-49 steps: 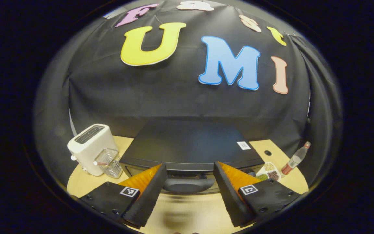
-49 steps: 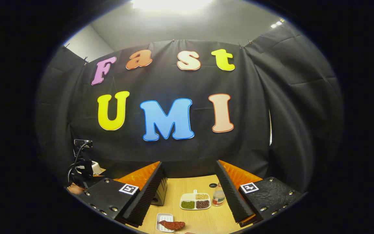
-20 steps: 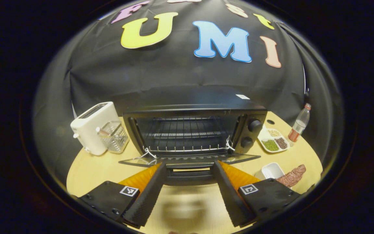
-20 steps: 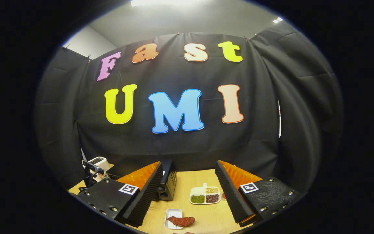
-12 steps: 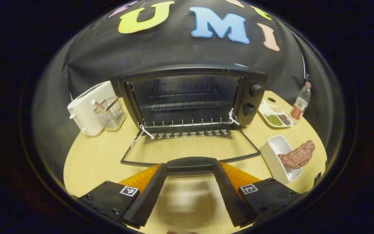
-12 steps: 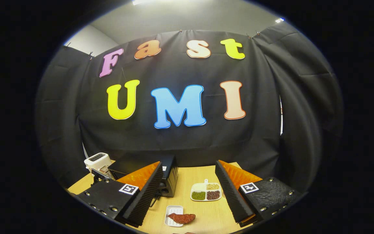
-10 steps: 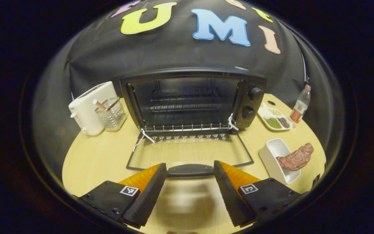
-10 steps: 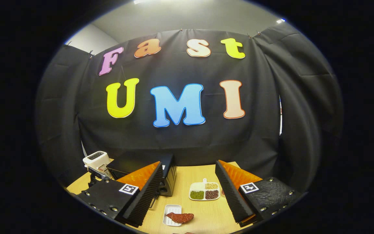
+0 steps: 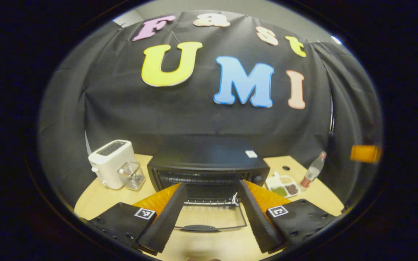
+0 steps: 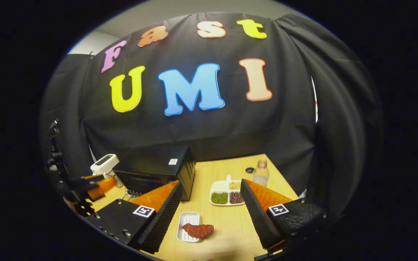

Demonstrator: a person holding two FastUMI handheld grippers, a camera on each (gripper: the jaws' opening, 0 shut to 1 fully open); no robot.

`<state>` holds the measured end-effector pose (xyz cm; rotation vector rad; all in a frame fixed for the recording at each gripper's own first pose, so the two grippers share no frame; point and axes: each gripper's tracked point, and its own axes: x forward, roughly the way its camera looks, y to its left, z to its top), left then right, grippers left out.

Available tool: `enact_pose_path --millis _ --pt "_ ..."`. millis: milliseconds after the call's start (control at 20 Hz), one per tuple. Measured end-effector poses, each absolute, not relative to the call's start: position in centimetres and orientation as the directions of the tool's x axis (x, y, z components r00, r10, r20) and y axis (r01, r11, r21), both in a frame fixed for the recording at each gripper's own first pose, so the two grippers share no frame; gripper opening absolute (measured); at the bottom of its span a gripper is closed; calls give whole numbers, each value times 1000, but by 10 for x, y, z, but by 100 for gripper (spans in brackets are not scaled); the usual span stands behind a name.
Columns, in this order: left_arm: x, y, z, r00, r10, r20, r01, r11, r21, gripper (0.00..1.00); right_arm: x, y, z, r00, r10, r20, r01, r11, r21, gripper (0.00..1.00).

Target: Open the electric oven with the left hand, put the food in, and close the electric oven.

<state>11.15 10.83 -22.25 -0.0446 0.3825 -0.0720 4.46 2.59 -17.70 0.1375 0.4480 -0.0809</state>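
Observation:
The black electric oven (image 9: pixel 209 165) stands at mid-table with its glass door (image 9: pixel 212 216) folded down flat and the door handle (image 9: pixel 198 228) nearest me. My left gripper (image 9: pixel 212 183) hangs open above and in front of the door, touching nothing. In the right gripper view a reddish-brown piece of meat (image 10: pixel 198 230) lies across a small white tray (image 10: pixel 186 219), to the right of the oven (image 10: pixel 154 168). My right gripper (image 10: pixel 209 181) is open and empty above the meat. The left gripper (image 10: pixel 94 186) shows blurred at the far left.
A white toaster (image 9: pixel 111 162) and a clear holder (image 9: pixel 132 175) stand left of the oven. A divided dish of beans (image 10: pixel 226 195) and a bottle (image 10: pixel 260 174) sit to its right. The wooden table (image 9: pixel 100 197) ends at the black cloth behind.
The left gripper pulled the oven door down flat, let go of the handle and drew back and up. The right gripper tilted down and came closer to the meat.

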Motion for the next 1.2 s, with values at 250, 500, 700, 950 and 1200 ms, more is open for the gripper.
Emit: enact_pose_path --millis 250,500,700,950,1200 --pt "95 106 -133 981 -67 -181 46 992 -120 100 41 22 -252 816 38 -577 137 957 257 98" --pt "78 107 -139 974 -15 -225 6 999 -39 96 26 37 -336 698 192 -689 159 897 412 98" --pt "70 107 -117 980 29 -199 -25 999 21 100 20 50 -389 626 302 -719 171 846 504 96" --pt "64 94 -86 984 73 -163 -68 997 35 100 30 72 -407 583 426 -692 184 761 623 70" --pt "53 87 -70 983 115 -144 -109 993 43 100 35 81 -395 561 518 -646 248 640 728 14"
